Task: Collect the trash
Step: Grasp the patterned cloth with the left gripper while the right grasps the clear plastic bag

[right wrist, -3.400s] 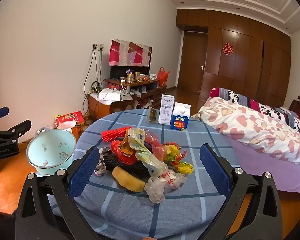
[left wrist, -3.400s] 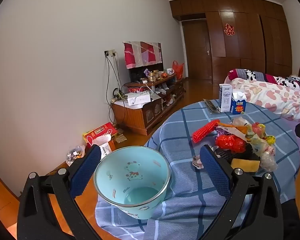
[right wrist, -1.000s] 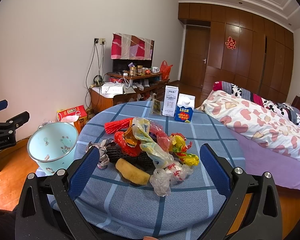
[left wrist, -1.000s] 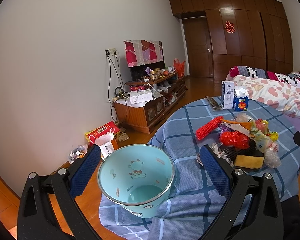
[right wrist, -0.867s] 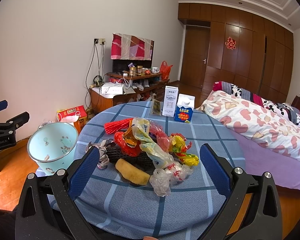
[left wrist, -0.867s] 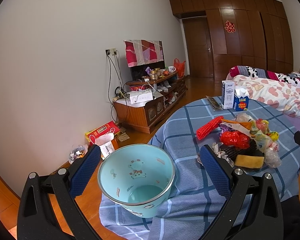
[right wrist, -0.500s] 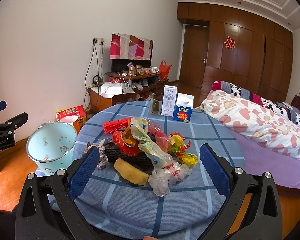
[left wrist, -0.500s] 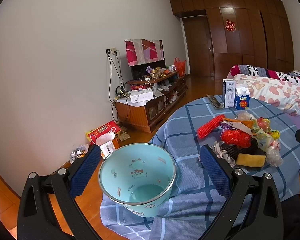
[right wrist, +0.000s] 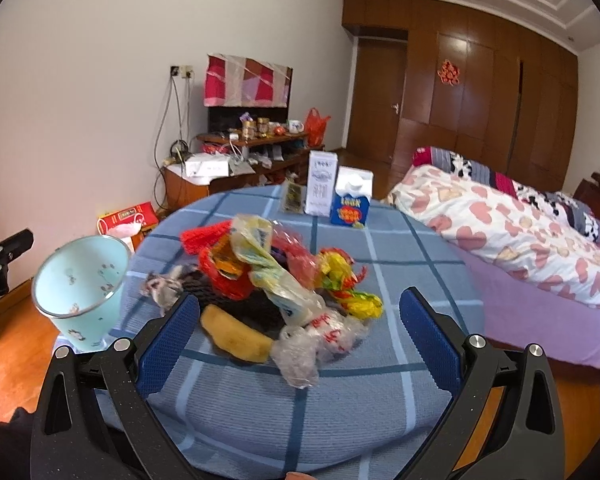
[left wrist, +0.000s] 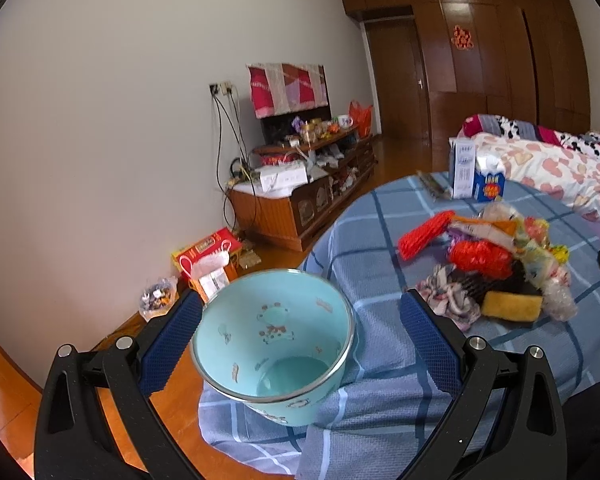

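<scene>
A pile of trash (right wrist: 272, 276) lies on the round table with a blue checked cloth (right wrist: 340, 412): plastic bags, red netting, a yellow sponge (right wrist: 236, 334), a crumpled wrapper. The pile also shows in the left wrist view (left wrist: 496, 268). A light blue bin (left wrist: 274, 344) stands beside the table's left edge, empty inside; it shows in the right wrist view too (right wrist: 80, 284). My left gripper (left wrist: 300, 344) is open, its jaws either side of the bin's rim without touching it. My right gripper (right wrist: 300, 332) is open and empty, just short of the pile.
Two cartons (right wrist: 338, 196) stand at the table's far side. A bed with a heart-print quilt (right wrist: 520, 232) is to the right. A TV cabinet (left wrist: 300, 204) and a red box (left wrist: 208, 252) stand by the left wall. The floor is wooden.
My right gripper has moved closer to the pile, which now looks larger and slightly blurred. The left gripper has shifted slightly and stays around the bin.
</scene>
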Action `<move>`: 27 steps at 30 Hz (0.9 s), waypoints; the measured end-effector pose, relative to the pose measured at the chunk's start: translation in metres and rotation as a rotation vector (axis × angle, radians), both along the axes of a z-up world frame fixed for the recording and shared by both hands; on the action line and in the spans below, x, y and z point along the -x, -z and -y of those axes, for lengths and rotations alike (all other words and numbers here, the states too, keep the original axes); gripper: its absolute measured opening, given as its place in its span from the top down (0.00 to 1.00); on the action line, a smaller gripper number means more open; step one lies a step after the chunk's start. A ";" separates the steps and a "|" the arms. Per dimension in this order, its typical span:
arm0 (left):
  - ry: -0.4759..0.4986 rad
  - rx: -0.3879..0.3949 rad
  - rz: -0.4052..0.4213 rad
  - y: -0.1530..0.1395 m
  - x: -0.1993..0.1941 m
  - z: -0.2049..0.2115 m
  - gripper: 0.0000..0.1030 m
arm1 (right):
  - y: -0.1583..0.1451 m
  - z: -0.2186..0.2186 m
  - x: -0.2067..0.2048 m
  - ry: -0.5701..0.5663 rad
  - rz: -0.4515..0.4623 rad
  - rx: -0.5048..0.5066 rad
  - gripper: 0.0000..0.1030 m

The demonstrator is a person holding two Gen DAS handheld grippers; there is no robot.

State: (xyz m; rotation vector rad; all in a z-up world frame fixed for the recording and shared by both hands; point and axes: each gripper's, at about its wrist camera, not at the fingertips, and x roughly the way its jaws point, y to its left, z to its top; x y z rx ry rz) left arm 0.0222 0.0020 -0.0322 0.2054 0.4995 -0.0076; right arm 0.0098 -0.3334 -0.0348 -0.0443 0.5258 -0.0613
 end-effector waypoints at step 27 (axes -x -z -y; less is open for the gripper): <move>0.086 -0.031 -0.120 0.082 -0.069 0.099 0.06 | 0.086 0.069 -0.033 0.142 -0.093 -0.014 0.05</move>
